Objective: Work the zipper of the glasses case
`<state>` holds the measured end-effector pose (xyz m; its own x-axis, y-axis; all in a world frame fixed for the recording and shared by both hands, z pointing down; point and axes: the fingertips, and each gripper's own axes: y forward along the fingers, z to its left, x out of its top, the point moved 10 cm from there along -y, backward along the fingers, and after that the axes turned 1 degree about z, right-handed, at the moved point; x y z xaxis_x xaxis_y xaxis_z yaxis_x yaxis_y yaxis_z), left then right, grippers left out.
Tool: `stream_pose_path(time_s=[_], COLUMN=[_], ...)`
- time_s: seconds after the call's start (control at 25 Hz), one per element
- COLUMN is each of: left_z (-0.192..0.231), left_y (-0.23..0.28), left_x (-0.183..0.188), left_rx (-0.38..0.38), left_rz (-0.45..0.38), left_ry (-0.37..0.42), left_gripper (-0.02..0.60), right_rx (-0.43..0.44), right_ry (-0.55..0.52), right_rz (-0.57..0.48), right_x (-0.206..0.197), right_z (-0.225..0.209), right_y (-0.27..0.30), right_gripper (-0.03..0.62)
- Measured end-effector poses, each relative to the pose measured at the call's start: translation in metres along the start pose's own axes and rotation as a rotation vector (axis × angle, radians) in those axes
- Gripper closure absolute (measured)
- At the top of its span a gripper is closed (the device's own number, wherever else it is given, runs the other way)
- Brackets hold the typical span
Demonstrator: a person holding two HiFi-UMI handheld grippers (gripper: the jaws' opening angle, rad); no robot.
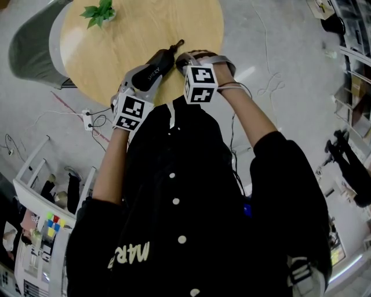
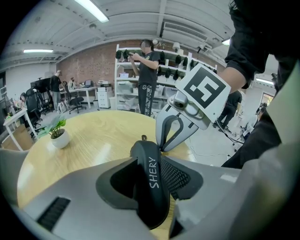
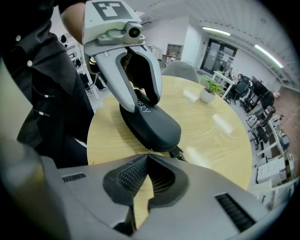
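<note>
A black zip-up glasses case (image 1: 152, 68) with white lettering lies near the front edge of the round wooden table (image 1: 174, 23). My left gripper (image 1: 148, 72) is shut on its near end, and the case (image 2: 152, 183) fills the gap between the jaws. In the right gripper view the left gripper (image 3: 140, 101) straddles the case (image 3: 152, 124). My right gripper (image 3: 149, 153) points steeply down at the case's far end, with its tips pinched on the small metal zipper pull (image 3: 149, 151). The left gripper view shows the right gripper (image 2: 161, 149) touching the case's far tip. A short strap (image 1: 177, 44) trails from that end.
A small potted plant (image 1: 99, 13) stands at the table's far side. A grey chair (image 1: 29, 43) sits beyond the table's left edge. Cables lie on the floor (image 1: 75, 113). A person stands by shelves (image 2: 147, 77) in the background.
</note>
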<state>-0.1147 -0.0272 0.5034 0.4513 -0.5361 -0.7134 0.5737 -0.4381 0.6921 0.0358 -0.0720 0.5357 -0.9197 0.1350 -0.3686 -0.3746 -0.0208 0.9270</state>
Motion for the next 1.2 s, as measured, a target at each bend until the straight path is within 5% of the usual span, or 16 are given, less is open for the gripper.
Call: stream_pose_path(time_s=[1.2], left_z=[0.01], left_y=[0.004], left_x=[0.019], left_rx=[-0.122], left_rz=[0.195], left_ry=[-0.075], left_gripper=[0.431], right_rx=[-0.101], right_ry=[0.417], right_rz=[-0.074], right_x=[0.025], right_z=[0.051], right_y=[0.003], right_gripper=[0.588])
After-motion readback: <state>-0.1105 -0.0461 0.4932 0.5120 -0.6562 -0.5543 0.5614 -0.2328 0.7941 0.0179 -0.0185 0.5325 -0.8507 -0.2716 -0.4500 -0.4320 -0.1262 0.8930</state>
